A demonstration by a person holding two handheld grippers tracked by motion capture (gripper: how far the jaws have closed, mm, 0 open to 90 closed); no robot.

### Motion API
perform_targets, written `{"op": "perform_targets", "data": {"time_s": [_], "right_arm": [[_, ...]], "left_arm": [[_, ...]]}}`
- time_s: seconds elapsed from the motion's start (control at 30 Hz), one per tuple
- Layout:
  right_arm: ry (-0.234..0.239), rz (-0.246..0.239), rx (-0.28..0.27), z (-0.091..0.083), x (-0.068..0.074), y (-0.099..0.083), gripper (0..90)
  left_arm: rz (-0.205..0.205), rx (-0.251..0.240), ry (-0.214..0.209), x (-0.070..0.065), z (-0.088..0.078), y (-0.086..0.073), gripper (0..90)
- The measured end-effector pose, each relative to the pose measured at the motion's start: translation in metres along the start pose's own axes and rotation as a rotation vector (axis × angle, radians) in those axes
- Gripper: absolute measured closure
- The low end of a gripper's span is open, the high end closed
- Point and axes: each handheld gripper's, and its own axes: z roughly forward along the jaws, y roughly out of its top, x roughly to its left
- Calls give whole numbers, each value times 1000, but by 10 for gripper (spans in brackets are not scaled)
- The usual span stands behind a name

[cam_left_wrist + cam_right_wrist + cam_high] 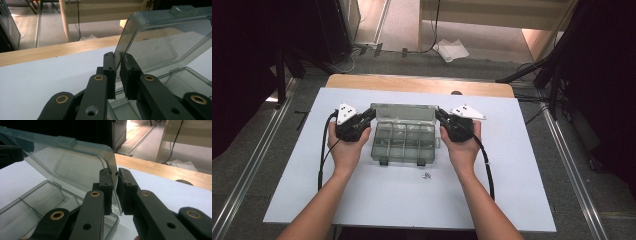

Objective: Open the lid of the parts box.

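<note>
White desk (377,200) over grey carpet; no readable writing on the clear organizer box (403,142). Left gripper (118,72) and right gripper (114,192) jaws pinch its raised lid (403,112) from either side.

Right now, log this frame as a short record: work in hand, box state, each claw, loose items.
work in hand: holding up the lid of a clear plastic box
box state: open, lid raised at the back, compartments look empty
left claw: shut on the lid's left edge
right claw: shut on the lid's right edge
loose items: small metal bits on the white board, in front of the box
</note>
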Motion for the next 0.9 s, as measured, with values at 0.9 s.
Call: {"op": "perform_targets", "data": {"time_s": [0.9], "right_arm": [[-7,23,20,19,-10,2,839]], "left_arm": [[-16,42,36,3,15,3,848]]}}
